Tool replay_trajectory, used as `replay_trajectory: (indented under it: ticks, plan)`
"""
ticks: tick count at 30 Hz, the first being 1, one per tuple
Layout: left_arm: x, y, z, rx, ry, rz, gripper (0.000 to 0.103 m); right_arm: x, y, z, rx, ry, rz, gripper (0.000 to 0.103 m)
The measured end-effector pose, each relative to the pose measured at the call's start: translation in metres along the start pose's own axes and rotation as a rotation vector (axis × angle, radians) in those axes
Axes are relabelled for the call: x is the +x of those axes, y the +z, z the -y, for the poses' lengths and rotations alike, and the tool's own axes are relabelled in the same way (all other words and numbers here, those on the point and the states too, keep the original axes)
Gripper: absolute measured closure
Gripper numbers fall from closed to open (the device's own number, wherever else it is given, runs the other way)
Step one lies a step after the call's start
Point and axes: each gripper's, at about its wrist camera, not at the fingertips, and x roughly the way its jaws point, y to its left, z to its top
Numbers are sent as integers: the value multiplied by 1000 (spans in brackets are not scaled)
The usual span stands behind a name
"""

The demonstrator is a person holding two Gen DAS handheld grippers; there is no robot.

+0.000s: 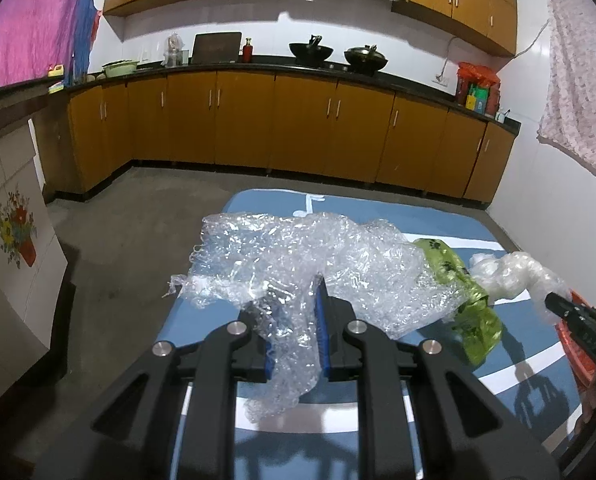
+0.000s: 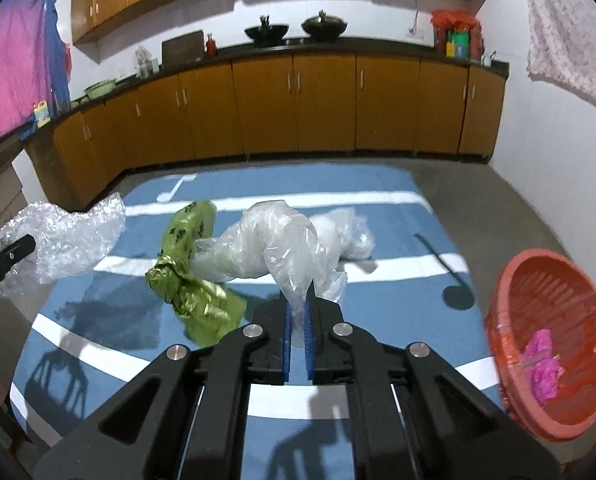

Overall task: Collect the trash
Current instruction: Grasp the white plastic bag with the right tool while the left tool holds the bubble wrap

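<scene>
My left gripper [image 1: 296, 312] is shut on a crumpled sheet of clear bubble wrap [image 1: 298, 256] and holds it above the left part of the blue table; the wrap also shows in the right wrist view [image 2: 62, 240]. My right gripper [image 2: 297, 312] is shut on a clear plastic bag [image 2: 282, 240], lifted just over the table; the bag also shows in the left wrist view [image 1: 514, 272]. A crumpled green bag [image 2: 190, 268] lies on the table between the two, also seen in the left wrist view [image 1: 466, 300].
An orange-red basket [image 2: 510, 280] stands at the table's right edge with a pink wrapper [image 2: 544, 364] inside. The blue cloth with white stripes [image 2: 378, 196] covers the table. Kitchen cabinets [image 1: 298, 120] line the far wall across the floor.
</scene>
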Motion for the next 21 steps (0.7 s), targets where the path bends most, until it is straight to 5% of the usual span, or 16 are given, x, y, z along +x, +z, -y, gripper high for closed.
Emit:
replay_trajectory:
  ticks: [12, 21]
  plan:
    - [-23, 10, 15, 10, -30, 41, 86, -34, -2, 9, -56, -115, 84, 98]
    - [-32, 14, 24, 17, -39, 50, 86, -49, 4, 31, 19, -140, 125, 98]
